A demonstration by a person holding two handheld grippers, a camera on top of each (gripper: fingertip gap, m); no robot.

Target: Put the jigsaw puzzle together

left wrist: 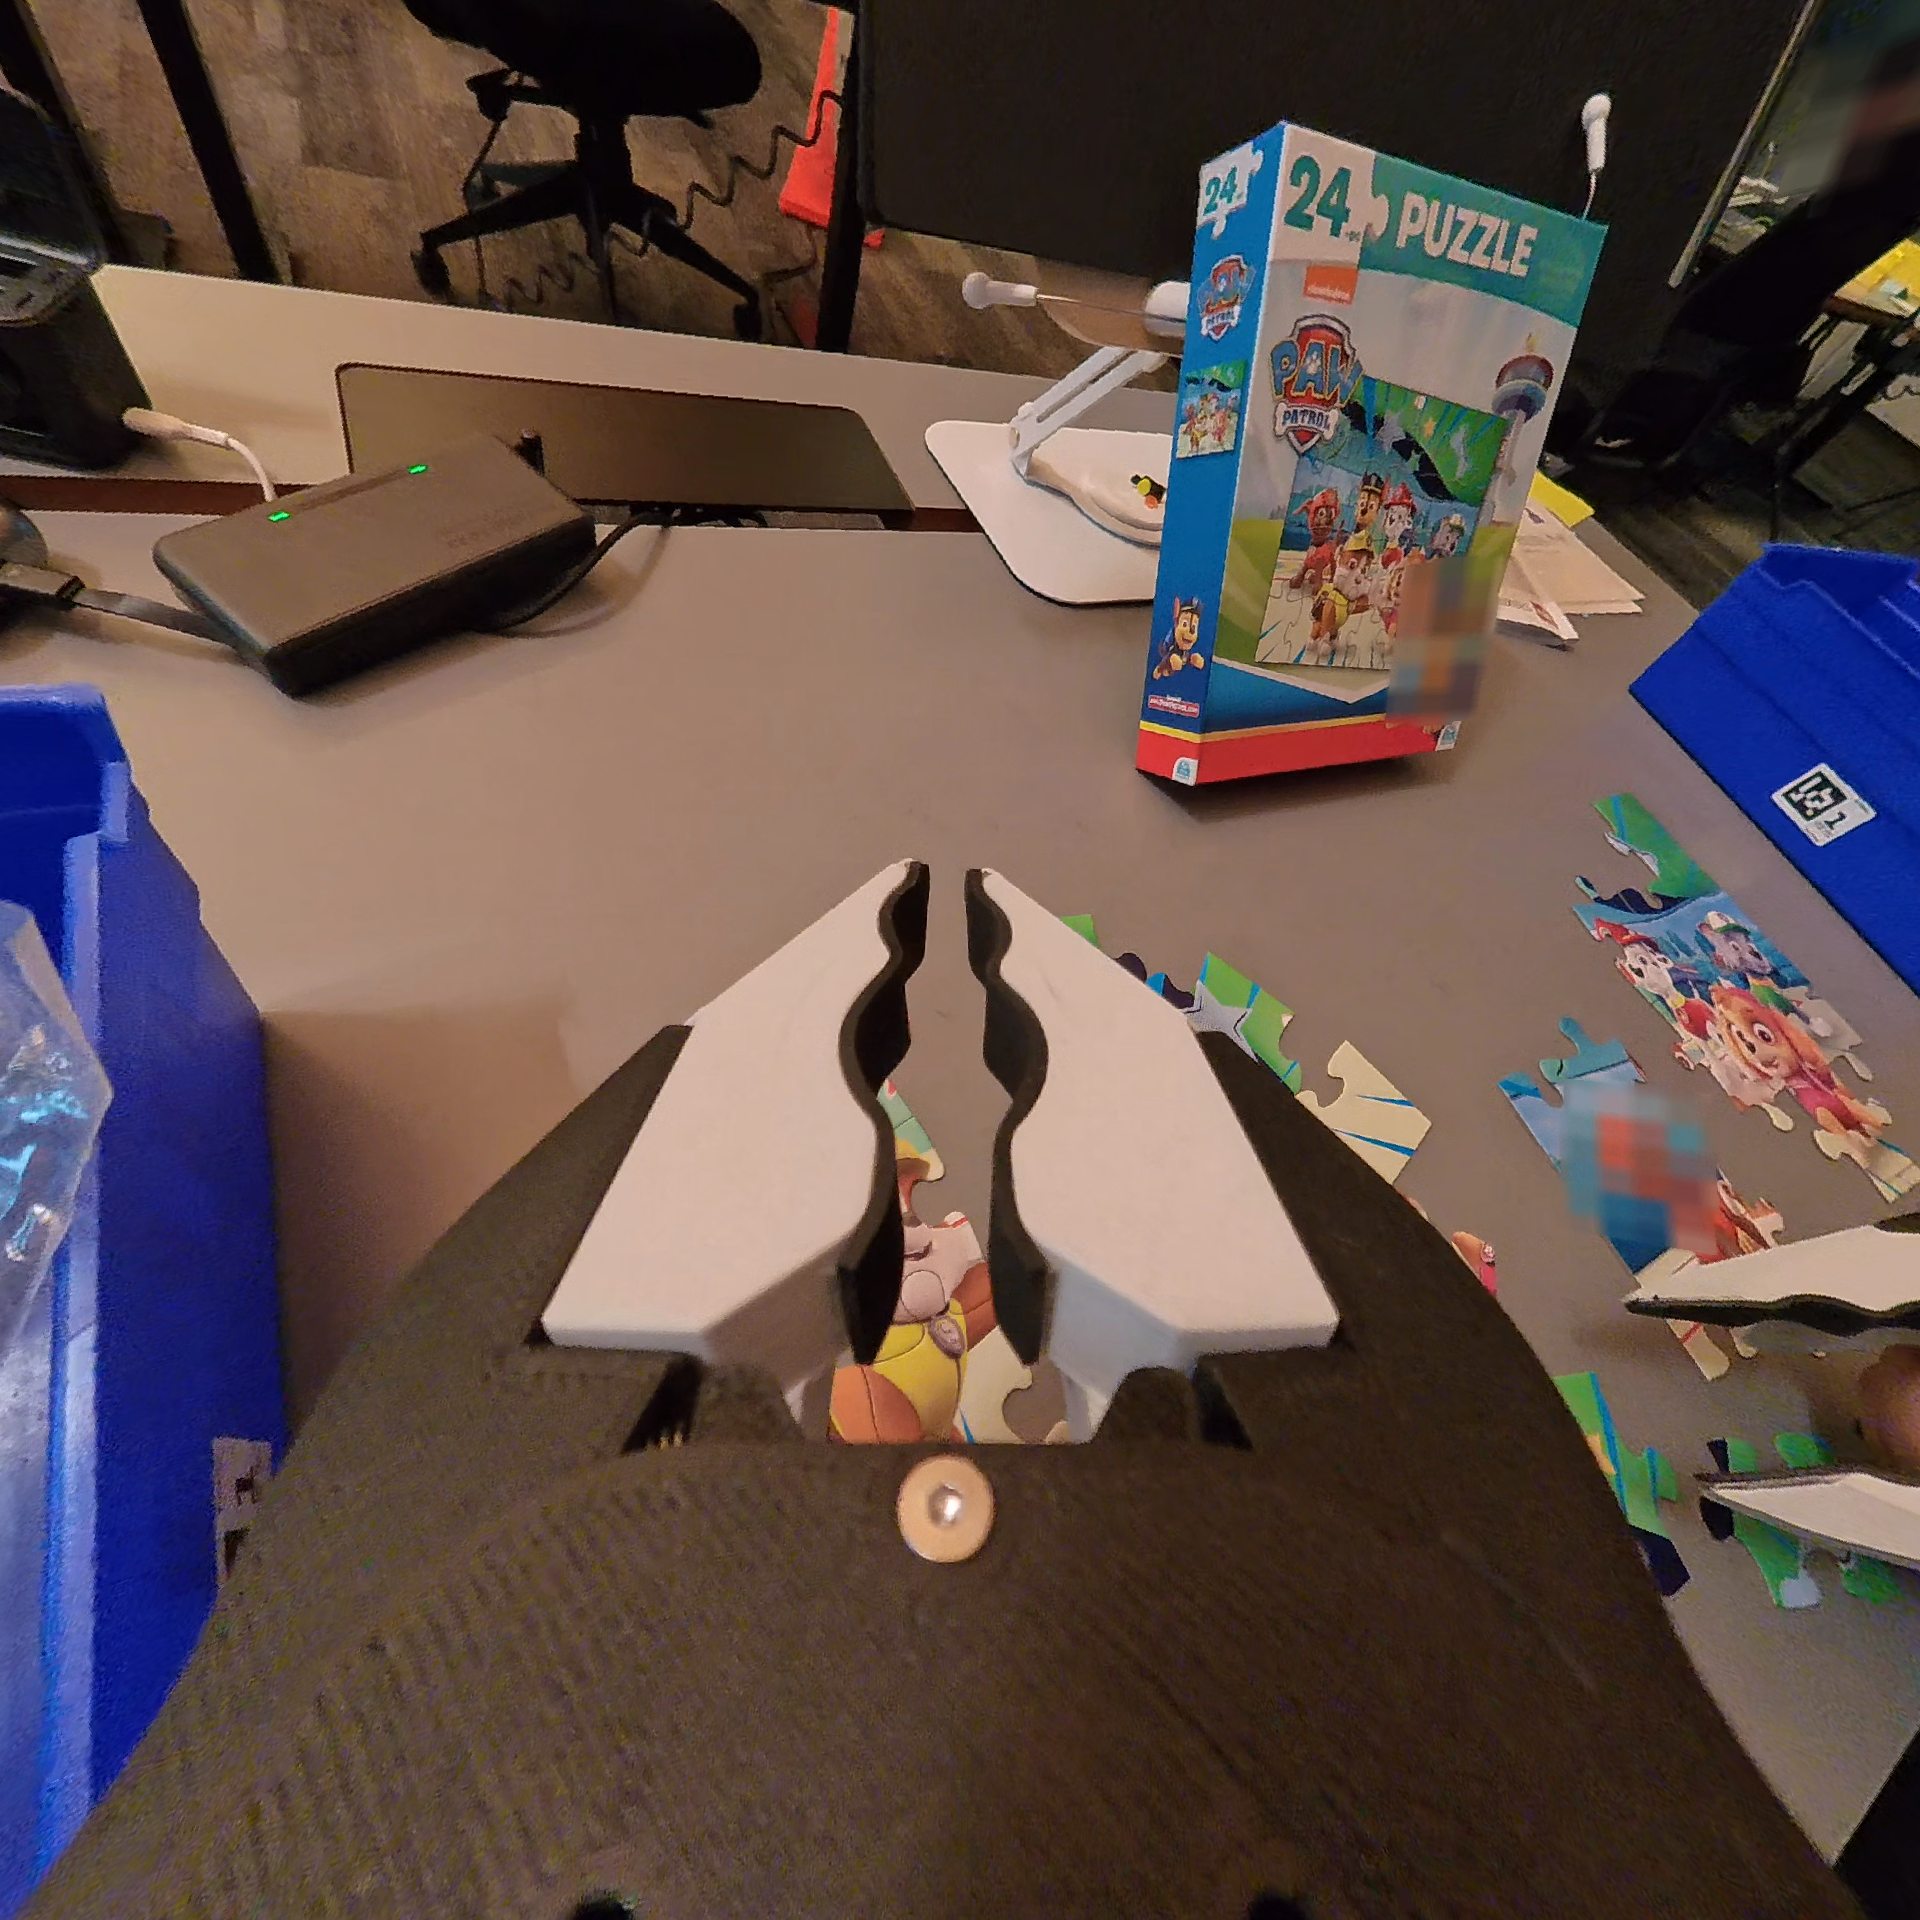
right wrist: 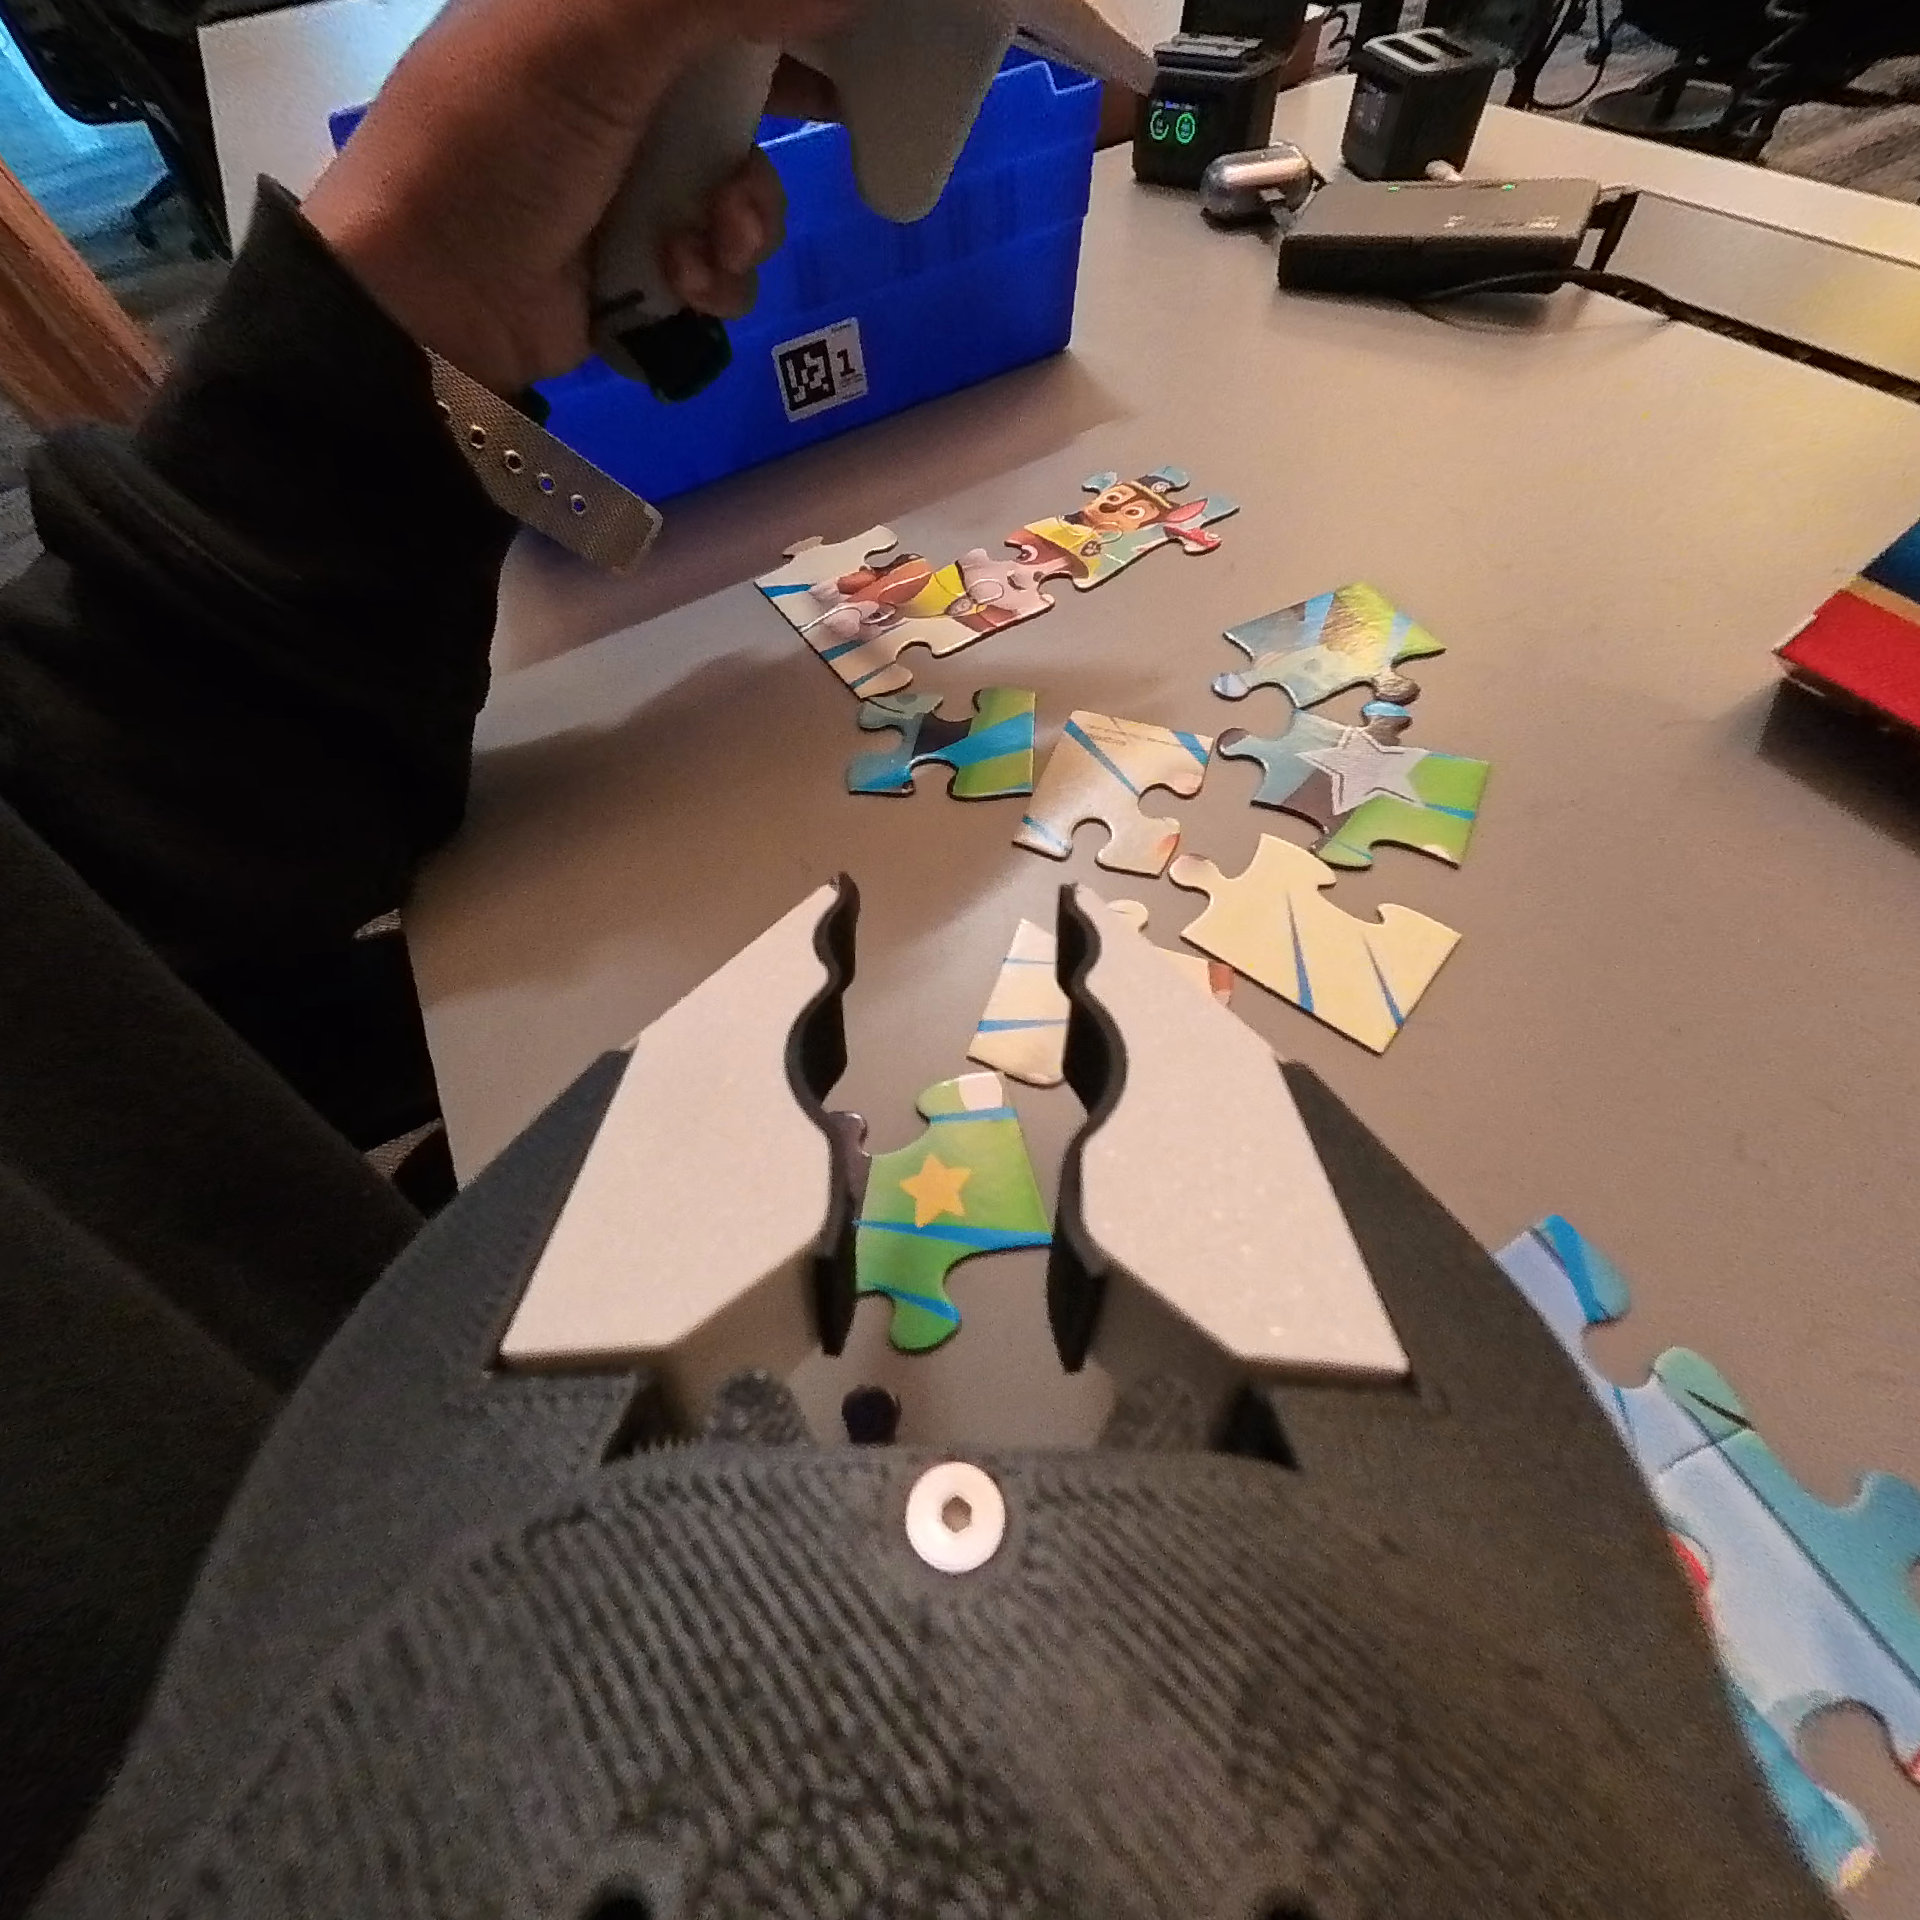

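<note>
Standing only in left view (upright): puzzle box (left wrist: pixel 1361 468).

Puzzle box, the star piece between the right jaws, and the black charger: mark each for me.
Puzzle box (left wrist: pixel 1382 436): left wrist view, front face.
Green star piece (right wrist: pixel 940 1205): right wrist view, on the yellow star.
Black charger (left wrist: pixel 374 551): left wrist view, top surface.

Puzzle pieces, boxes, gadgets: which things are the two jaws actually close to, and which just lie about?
At the jaws:
left gripper, above the joined pup pieces
right gripper, above the green star piece
loose pieces alongside

Lying about:
puzzle box
blue bin
black power unit
white stand
papers
office chair
</note>
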